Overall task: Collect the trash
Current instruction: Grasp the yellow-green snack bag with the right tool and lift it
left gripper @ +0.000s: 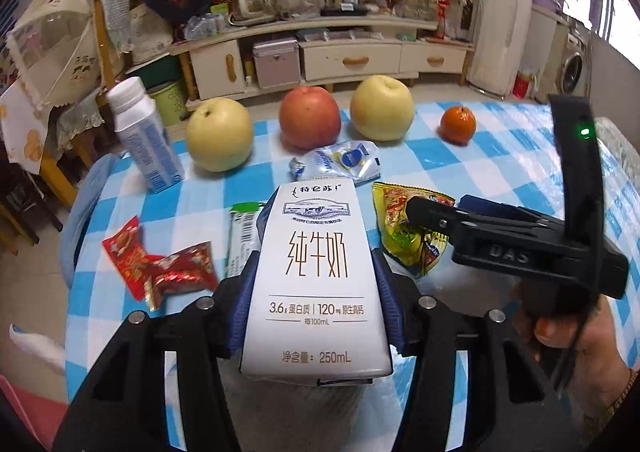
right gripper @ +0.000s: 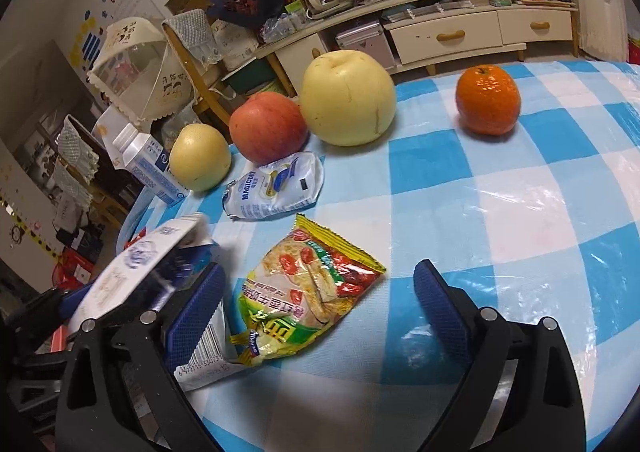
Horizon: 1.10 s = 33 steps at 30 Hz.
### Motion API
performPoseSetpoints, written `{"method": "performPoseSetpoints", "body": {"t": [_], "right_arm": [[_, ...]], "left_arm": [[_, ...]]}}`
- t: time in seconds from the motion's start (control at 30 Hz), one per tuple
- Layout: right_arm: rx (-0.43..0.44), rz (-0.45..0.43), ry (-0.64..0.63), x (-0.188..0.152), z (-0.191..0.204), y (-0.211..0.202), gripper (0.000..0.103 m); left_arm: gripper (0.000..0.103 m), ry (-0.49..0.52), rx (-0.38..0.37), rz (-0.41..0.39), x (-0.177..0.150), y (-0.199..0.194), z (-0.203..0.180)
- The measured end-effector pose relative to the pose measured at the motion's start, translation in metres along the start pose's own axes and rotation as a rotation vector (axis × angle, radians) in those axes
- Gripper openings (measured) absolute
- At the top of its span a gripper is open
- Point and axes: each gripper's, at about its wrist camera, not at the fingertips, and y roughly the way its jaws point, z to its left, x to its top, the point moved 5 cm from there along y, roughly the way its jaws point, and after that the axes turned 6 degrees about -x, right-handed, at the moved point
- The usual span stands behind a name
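My left gripper (left gripper: 316, 272) is shut on a white 250 mL milk carton (left gripper: 316, 276) and holds it above the checked table; the carton also shows at the left of the right wrist view (right gripper: 140, 268). My right gripper (right gripper: 320, 292) is open, with a yellow-green snack wrapper (right gripper: 308, 292) lying between its fingers; it shows from the side in the left wrist view (left gripper: 416, 212), over that wrapper (left gripper: 400, 236). Other trash lies on the table: a red wrapper (left gripper: 160, 264), a green-white wrapper (left gripper: 242, 236), a white-blue pouch (left gripper: 340, 160) and a small white bottle (left gripper: 144, 136).
Two yellow pears (left gripper: 220, 134) (left gripper: 382, 108), a red apple (left gripper: 310, 116) and an orange (left gripper: 458, 124) stand in a row at the table's far side. The blue-white checked cloth (right gripper: 520, 212) stretches to the right. A cabinet (left gripper: 352, 60) stands behind.
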Motion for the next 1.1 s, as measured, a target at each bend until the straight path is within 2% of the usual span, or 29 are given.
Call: {"method": "performPoseSetpoints", "body": {"t": [0.1, 0.23, 0.47, 0.53, 0.77, 0.93, 1.1], "right_arm": [[-0.009, 0.007, -0.039, 0.000, 0.008, 0.006, 0.094], [-0.046, 0.020, -0.085, 0.000, 0.017, 0.011, 0.074], [-0.052, 0.030, -0.118, -0.005, 0.024, 0.014, 0.068], [-0.067, 0.031, -0.152, -0.007, 0.030, 0.014, 0.060], [-0.097, 0.002, -0.235, -0.013, 0.042, 0.009, 0.049], [-0.095, -0.017, -0.258, -0.019, 0.044, 0.000, 0.037], [-0.108, -0.029, -0.270, -0.024, 0.046, -0.006, 0.033]], "left_arm": [[0.055, -0.034, 0.001, -0.036, -0.007, -0.021, 0.010], [0.055, -0.076, 0.016, -0.067, -0.022, -0.048, 0.023], [0.055, -0.146, 0.039, -0.088, -0.050, -0.078, 0.042], [0.055, -0.164, 0.047, -0.091, -0.059, -0.084, 0.046], [0.055, -0.219, 0.048, -0.107, -0.080, -0.097, 0.062], [0.055, -0.247, 0.028, -0.118, -0.089, -0.096, 0.072], [0.055, -0.246, 0.014, -0.117, -0.095, -0.093, 0.072]]}}
